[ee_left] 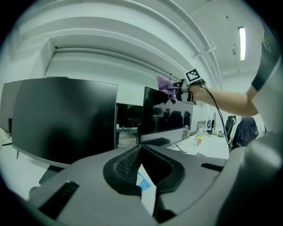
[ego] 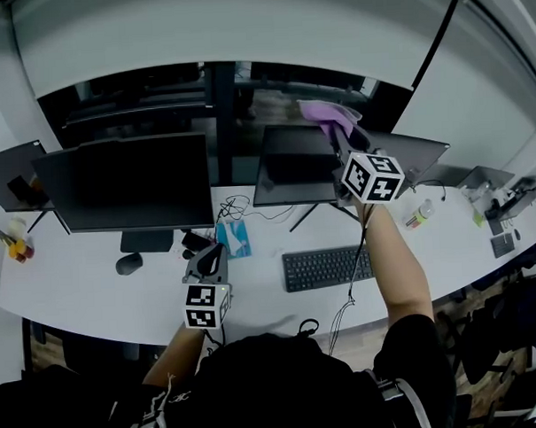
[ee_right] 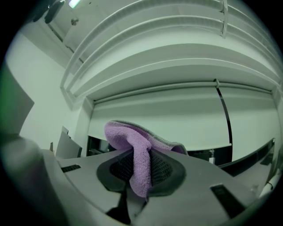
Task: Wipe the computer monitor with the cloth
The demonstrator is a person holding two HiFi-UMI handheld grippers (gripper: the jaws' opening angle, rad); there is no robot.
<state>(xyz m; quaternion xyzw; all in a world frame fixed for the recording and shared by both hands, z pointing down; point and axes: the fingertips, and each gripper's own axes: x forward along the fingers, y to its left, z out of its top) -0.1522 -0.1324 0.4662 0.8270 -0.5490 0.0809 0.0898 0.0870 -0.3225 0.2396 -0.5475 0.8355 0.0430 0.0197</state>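
The right hand-held gripper point(ego: 339, 133) is clamped on one purple cloth point(ego: 328, 116), a fold of it pinched between the jaws. The cloth sits at the top edge of the right-hand monitor point(ego: 294, 166), near its upper right corner; contact cannot be confirmed. The left hand-held gripper point(ego: 211, 255) hangs low over bare worktop point(ego: 71, 284), jaws together and empty, well apart from both screens. Count at centre: two monitors, the left-hand monitor point(ego: 129, 184) wider; one keyboard point(ego: 328, 267); one mouse point(ego: 128, 263).

No print can be read — too small (or blurred).
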